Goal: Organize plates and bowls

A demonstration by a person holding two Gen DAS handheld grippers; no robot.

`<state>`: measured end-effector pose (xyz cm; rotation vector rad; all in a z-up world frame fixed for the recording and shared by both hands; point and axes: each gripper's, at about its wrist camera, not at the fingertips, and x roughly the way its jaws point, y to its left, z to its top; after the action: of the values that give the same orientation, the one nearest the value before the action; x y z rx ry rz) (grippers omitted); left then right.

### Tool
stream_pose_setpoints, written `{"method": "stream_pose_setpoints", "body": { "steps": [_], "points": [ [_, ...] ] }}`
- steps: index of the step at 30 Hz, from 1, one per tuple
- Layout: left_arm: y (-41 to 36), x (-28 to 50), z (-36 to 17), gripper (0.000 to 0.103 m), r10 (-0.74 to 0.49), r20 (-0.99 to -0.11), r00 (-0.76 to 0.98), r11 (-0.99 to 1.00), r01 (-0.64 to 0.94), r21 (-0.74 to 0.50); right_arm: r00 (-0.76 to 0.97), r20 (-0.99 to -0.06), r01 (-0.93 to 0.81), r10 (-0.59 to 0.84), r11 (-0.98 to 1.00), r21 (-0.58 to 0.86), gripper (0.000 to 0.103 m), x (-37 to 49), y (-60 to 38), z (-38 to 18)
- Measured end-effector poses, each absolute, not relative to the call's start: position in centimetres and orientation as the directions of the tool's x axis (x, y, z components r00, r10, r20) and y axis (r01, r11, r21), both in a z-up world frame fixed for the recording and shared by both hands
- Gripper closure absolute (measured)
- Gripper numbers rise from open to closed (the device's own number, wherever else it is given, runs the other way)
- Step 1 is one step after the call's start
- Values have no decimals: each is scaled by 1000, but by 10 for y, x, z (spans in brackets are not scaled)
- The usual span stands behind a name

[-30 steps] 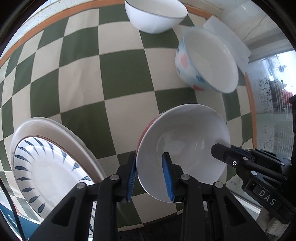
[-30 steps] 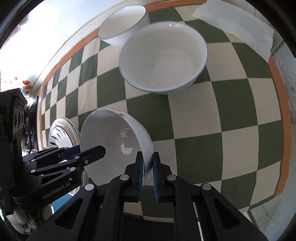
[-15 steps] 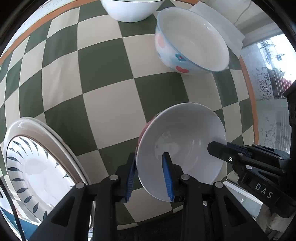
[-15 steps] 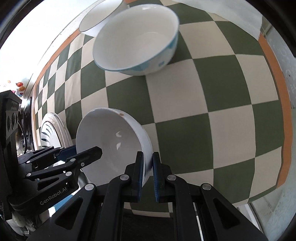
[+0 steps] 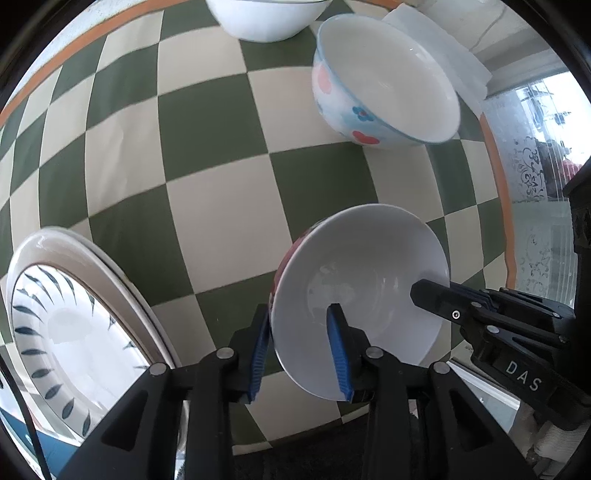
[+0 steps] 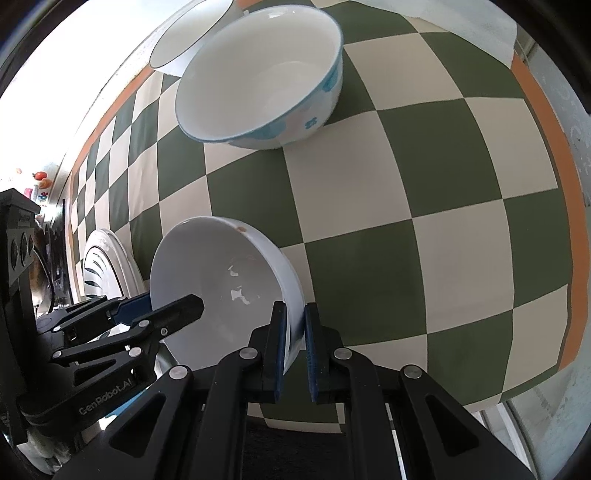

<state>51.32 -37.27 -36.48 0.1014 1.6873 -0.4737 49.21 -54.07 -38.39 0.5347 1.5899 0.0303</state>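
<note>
Tabletop (image 5: 221, 206), checkered green and cream, carries the stacked plates (image 5: 74, 317), a floral bowl (image 5: 384, 88) and, beyond it, a plain bowl (image 5: 266, 22). Between the grippers, the white bowl (image 6: 221, 280) hangs tilted above it: stiff, glazed, slippery, breakable, best pinched at the rim. Right gripper (image 6: 295, 343) clamps that rim. Left gripper (image 5: 299, 350) straddles the opposite rim, jaws just widened, inner pad clear. Only the left view shows the plates' blue pattern.
</note>
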Motion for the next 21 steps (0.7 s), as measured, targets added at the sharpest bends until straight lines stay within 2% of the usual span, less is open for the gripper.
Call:
{"method": "stream_pose_setpoints", "body": {
  "steps": [5, 10, 12, 14, 21],
  "points": [
    [-361, 515, -351, 74, -200, -959, -201, 925, 284, -253, -5, -919, 325, 393, 870, 370, 90, 496, -550, -382],
    [-348, 534, -306, 71, -263, -957, -126, 930, 230, -286, 70, -900, 379, 430, 823, 423, 82, 496, -582, -355],
    [-354, 551, -297, 71, -286, -952, -105, 929, 213, -302, 118, -889, 404, 443, 796, 451, 76, 501, -597, -344],
    [-365, 573, -299, 71, -293, -951, -96, 929, 209, -307, 177, -876, 418, 448, 772, 479, 70, 513, -612, -335],
    [-408, 637, -334, 71, -284, -947, -150, 926, 213, -312, 213, -880, 418, 425, 774, 475, 70, 567, -633, -346]
  ]
}}
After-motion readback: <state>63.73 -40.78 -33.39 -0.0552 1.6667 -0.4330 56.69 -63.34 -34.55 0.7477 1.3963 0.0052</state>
